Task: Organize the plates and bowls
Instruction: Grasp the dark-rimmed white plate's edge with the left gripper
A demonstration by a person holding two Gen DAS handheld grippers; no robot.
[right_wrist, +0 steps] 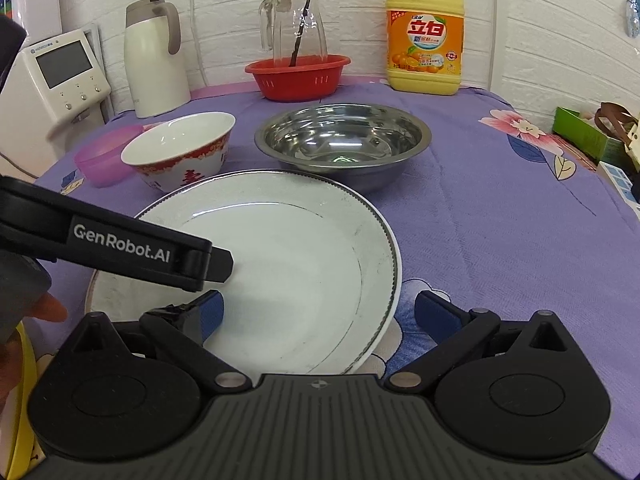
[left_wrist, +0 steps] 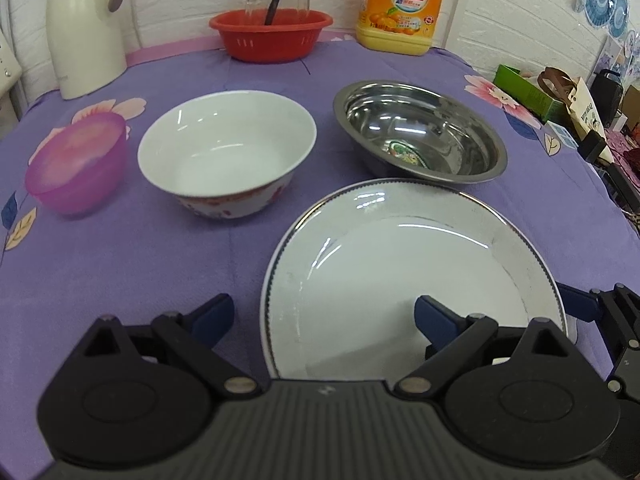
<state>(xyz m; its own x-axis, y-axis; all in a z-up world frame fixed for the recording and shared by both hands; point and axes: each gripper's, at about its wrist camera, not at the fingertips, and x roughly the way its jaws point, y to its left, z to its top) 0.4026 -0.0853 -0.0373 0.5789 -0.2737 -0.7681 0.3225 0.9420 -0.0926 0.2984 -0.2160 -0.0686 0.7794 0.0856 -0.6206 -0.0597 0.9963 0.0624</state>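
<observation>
A large white plate [left_wrist: 412, 264] [right_wrist: 288, 264] lies on the purple tablecloth near me. Behind it stand a white bowl with red pattern [left_wrist: 228, 152] [right_wrist: 180, 148], a steel bowl [left_wrist: 420, 132] [right_wrist: 344, 140] and a small pink plastic bowl [left_wrist: 76, 164] [right_wrist: 100, 160]. My left gripper [left_wrist: 324, 320] is open and empty, straddling the plate's near left rim; its body shows in the right wrist view [right_wrist: 120, 244]. My right gripper [right_wrist: 320, 316] is open and empty, straddling the plate's near right rim; it shows at the right edge of the left wrist view [left_wrist: 600, 308].
At the back stand a white thermos jug [right_wrist: 154, 60], a red basket [right_wrist: 296, 76] holding a glass pitcher [right_wrist: 296, 24], and a yellow detergent bottle [right_wrist: 426, 36]. A white appliance [right_wrist: 60, 80] is at left; boxes [right_wrist: 588, 132] lie at the right edge.
</observation>
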